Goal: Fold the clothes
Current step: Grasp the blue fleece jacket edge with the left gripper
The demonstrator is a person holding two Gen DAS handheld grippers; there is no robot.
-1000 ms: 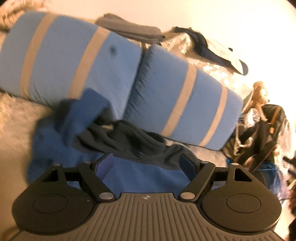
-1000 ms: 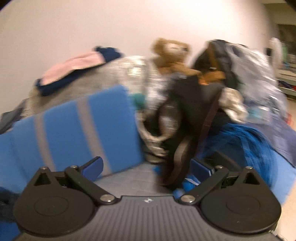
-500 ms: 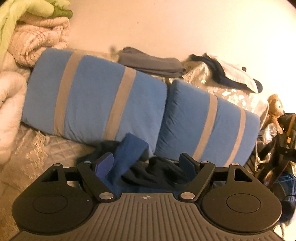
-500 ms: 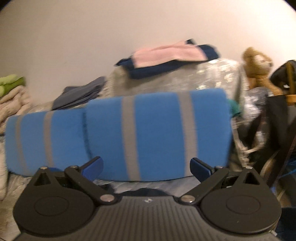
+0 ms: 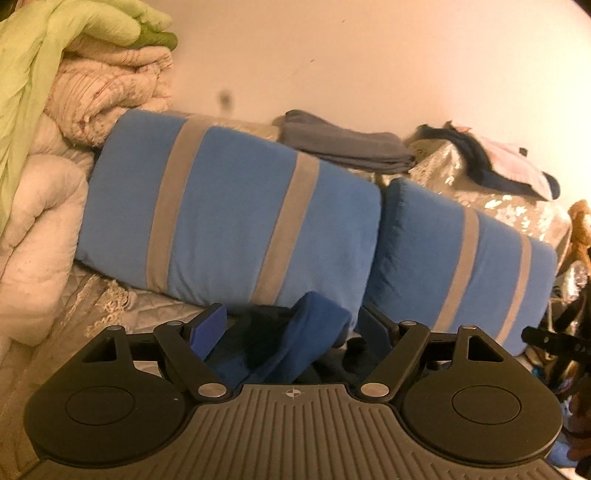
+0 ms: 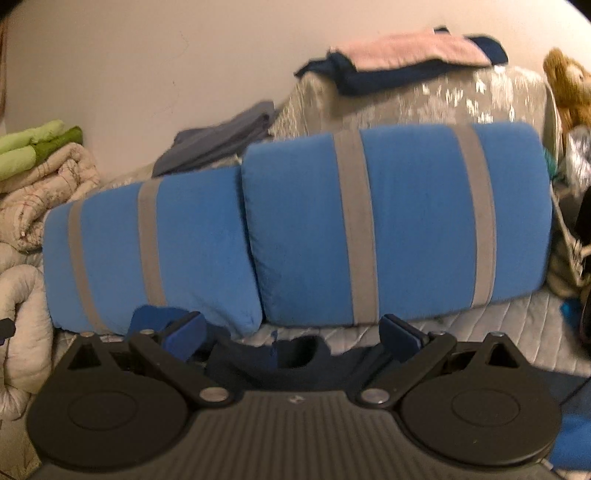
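- Sitting at the upper left of the left wrist view, a pile of cream quilted blankets [image 5: 92, 92] topped with lime-green bedding [image 5: 74, 33] plays no visible part in the job.
- Along the middle of the frame run two sky-blue pillows with grey stripes [image 5: 229, 218], propped against a pale wall [image 5: 351, 55] on a grey quilted bedspread [image 5: 110, 306].
- Behind them, top centre, lies a flat folded grey garment [image 5: 347, 146]; further right, a folded pink and navy garment [image 5: 517, 170] rests on a shiny silver-patterned cover [image 5: 491, 206]. Both look like finished work, though that is a judgement.
- At the bottom centre, the crumpled royal-blue and black garment [image 5: 291, 343] lies heaped just in front of the pillows, one blue flap standing up: nothing about it is folded yet.
- The left gripper [image 5: 291, 328] is spread wide, the blue flap rising between its fingers but neither pad pressing on it.
- In the right wrist view, the same dark bundle [image 6: 295, 350] fills the bottom centre, and the right gripper [image 6: 291, 332] stands equally wide over it, holding nothing.
- Judged from this, at least one garment remains: it must be grasped, spread flat on the bedspread and folded.
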